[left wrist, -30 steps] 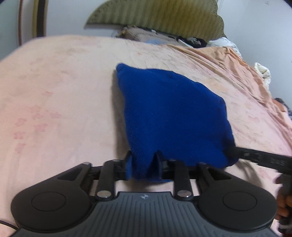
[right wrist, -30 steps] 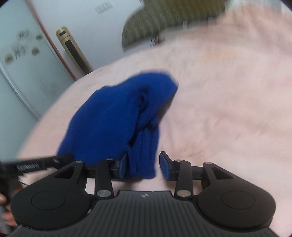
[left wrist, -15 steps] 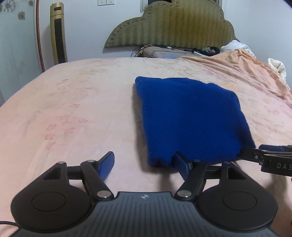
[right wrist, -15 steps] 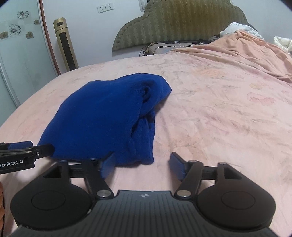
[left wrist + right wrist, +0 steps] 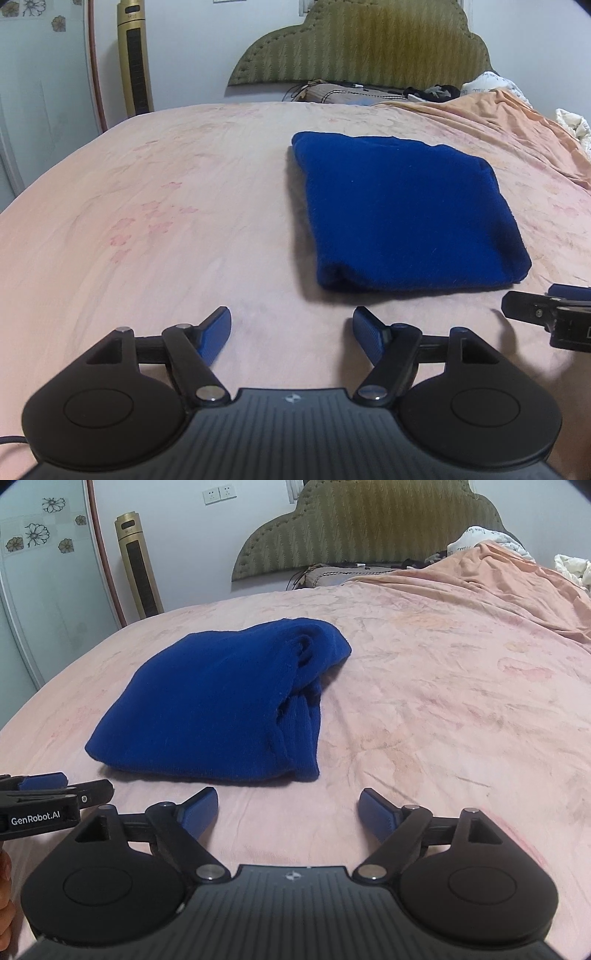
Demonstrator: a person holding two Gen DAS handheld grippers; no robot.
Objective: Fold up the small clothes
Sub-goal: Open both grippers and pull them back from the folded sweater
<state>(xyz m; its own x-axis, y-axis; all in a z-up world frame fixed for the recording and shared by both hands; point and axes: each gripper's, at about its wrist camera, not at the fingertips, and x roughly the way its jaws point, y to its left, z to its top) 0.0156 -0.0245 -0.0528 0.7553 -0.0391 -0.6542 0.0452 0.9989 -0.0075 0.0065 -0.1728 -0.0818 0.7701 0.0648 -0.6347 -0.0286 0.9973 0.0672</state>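
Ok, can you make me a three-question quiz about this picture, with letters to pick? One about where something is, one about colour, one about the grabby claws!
1. Where does the folded cloth lie?
A. on the pink bed
B. on the floor
C. in a basket

2. What colour is the cloth?
A. red
B. blue
C. white

3. How are the left gripper and right gripper?
A. both pinching the cloth
B. one pinching
C. both open, off the cloth

Answers:
1. A, it rests flat on the pink bedsheet.
2. B, it is deep blue all over.
3. C, both have just been opening, with only bedsheet between the jaws.
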